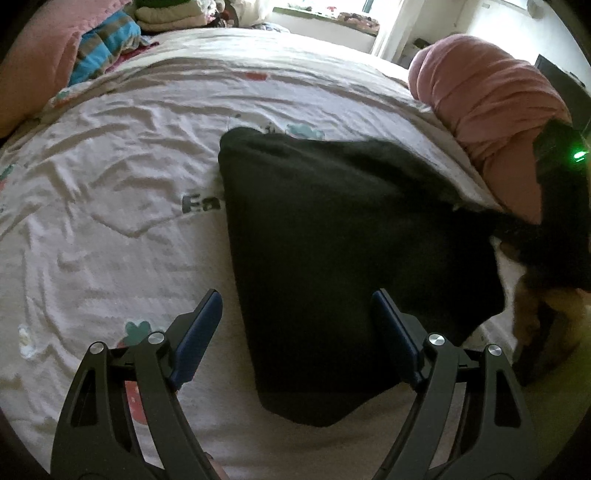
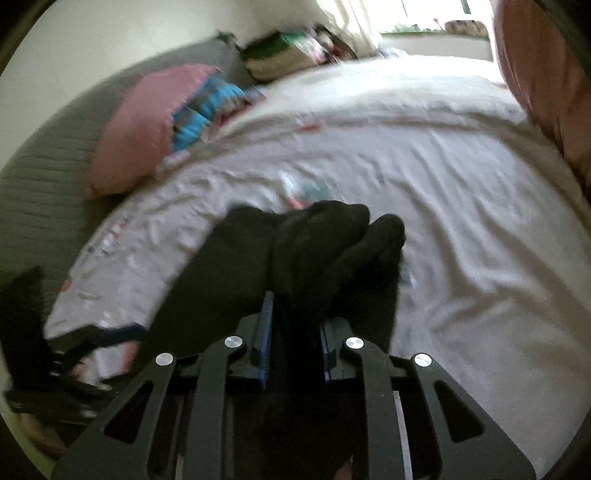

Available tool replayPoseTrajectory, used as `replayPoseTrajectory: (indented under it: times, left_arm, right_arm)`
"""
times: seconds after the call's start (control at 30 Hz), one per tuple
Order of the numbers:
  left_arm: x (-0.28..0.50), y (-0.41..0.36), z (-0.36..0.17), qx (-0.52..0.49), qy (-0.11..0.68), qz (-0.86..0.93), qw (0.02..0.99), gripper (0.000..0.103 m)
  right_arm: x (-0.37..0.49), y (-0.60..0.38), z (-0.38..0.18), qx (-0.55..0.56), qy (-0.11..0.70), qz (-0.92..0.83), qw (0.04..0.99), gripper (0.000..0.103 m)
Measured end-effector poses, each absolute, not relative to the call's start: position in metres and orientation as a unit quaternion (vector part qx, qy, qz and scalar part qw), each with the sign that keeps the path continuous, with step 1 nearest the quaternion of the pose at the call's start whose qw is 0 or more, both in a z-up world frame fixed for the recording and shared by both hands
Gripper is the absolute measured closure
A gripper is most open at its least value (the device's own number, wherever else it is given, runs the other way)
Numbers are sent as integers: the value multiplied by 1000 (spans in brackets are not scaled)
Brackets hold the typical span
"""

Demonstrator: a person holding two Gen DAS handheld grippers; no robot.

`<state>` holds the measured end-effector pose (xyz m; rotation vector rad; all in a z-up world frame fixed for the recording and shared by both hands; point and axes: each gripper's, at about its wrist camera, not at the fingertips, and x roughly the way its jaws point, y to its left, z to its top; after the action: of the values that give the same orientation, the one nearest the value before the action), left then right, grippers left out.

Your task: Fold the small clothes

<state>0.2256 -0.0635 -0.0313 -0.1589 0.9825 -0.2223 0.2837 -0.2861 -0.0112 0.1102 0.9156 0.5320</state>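
A small black garment [image 1: 332, 240] lies on the white printed bed sheet [image 1: 110, 184], its near part flat, its right side lifted toward the right edge. My left gripper [image 1: 295, 314] is open and empty, its blue pads astride the garment's near left edge, just above it. My right gripper [image 2: 295, 325] is shut on a bunched fold of the black garment [image 2: 317, 243] and holds it above the sheet [image 2: 461, 221]. The right gripper's body with a green light shows in the left wrist view [image 1: 561, 177]. The left gripper shows blurred at the right wrist view's lower left [image 2: 74, 343].
A rolled pink blanket [image 1: 491, 99] lies along the bed's right side. A pink pillow [image 2: 136, 125] and a blue striped cloth [image 2: 207, 107] lie at the far left. Folded clothes [image 1: 170, 18] are stacked at the head. A window sill [image 1: 325, 18] is beyond.
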Motion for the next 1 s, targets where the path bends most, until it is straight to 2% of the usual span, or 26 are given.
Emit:
replayPoseTrajectory:
  times: [0.2,0.5,0.7,0.87,0.93,1.0]
  left_arm:
    - [222,-62,-36,-78,475,-111,869,28]
    - [217,-59,-35,-78,473,-107,871,28]
    - [211,-58,-32,-73,470,-106,873,28]
    - [206,-55,-32,-75,470,-105,873,27]
    - [205,-54,-33,-75,471,-103,873,19]
    - [202,-53,-33,-72,471,-101,873,18]
  right_arm:
    - [282,-309,-42,130,465,241,842,74]
    - [251,-316,-35,140,475,235,836,50]
    - [225,-319,-32,138,472,226,841,48]
    - [207,-316,-31,107,471,205,851,42]
    - [202,-317,-36,111,476,199,849,42]
    - [197,-318,-38,115,477,195,849,42]
